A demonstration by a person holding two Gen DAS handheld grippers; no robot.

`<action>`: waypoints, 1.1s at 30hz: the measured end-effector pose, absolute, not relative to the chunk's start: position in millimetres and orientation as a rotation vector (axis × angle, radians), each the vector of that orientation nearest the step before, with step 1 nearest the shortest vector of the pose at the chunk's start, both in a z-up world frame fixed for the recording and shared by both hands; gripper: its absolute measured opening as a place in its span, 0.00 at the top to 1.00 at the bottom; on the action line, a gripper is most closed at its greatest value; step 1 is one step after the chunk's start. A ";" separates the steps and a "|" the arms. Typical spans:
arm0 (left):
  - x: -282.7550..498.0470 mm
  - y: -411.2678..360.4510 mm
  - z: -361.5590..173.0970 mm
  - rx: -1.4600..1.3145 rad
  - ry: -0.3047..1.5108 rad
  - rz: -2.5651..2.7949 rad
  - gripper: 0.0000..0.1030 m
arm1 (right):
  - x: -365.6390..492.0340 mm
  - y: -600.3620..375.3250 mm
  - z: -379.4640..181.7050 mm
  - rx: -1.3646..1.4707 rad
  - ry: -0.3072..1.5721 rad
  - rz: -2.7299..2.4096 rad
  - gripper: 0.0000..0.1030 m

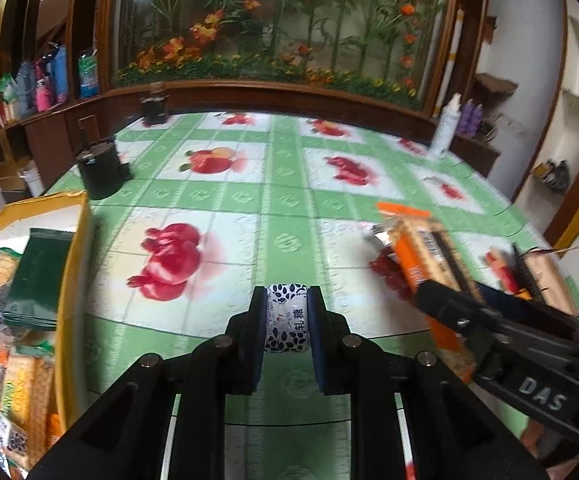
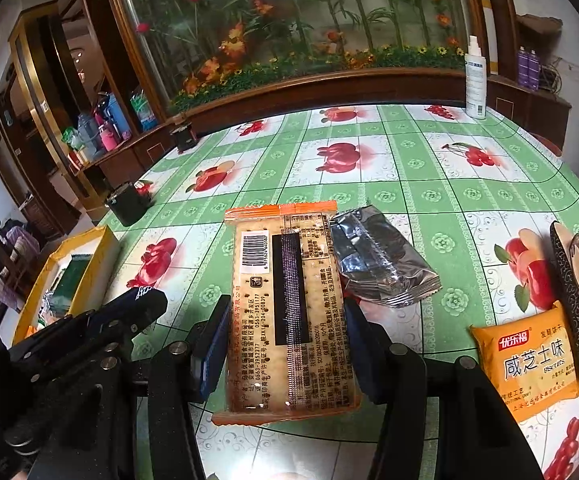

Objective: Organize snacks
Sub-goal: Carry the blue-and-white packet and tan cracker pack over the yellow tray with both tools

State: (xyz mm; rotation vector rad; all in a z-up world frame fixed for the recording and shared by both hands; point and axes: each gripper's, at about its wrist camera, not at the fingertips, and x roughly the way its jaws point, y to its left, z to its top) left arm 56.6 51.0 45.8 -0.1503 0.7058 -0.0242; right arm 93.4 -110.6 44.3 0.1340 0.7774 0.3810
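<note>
Left wrist: my left gripper [image 1: 287,322] is clamped on a small blue-and-white nougat candy [image 1: 288,320]. I should carry it toward nine o'clock, clear of the yellow box [image 1: 74,256], which holds assorted wrapped snacks.

Right wrist: my right gripper [image 2: 285,320] pinches an orange-edged cracker pack [image 2: 287,312]; a silver packet [image 2: 377,256] lies at two o'clock.

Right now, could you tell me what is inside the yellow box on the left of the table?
The yellow box holds a dark green packet lying on top of orange-and-clear cracker packs and small patterned wrappers. Whatever lies beneath that pile, and the box floor, is covered.
</note>
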 end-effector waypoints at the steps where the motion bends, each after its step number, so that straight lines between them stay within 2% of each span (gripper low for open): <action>1: 56.1 49.9 46.4 -0.152 0.700 -0.035 0.82 | 93.6 -111.5 44.7 0.139 0.776 0.380 0.44; 17: 50.7 47.1 43.6 -0.116 0.683 0.038 0.82 | 83.5 -112.2 56.5 0.163 0.745 0.406 0.44; 33: 12.0 48.7 75.4 -0.138 0.664 0.000 0.82 | 77.1 -100.7 55.6 0.114 0.726 0.406 0.44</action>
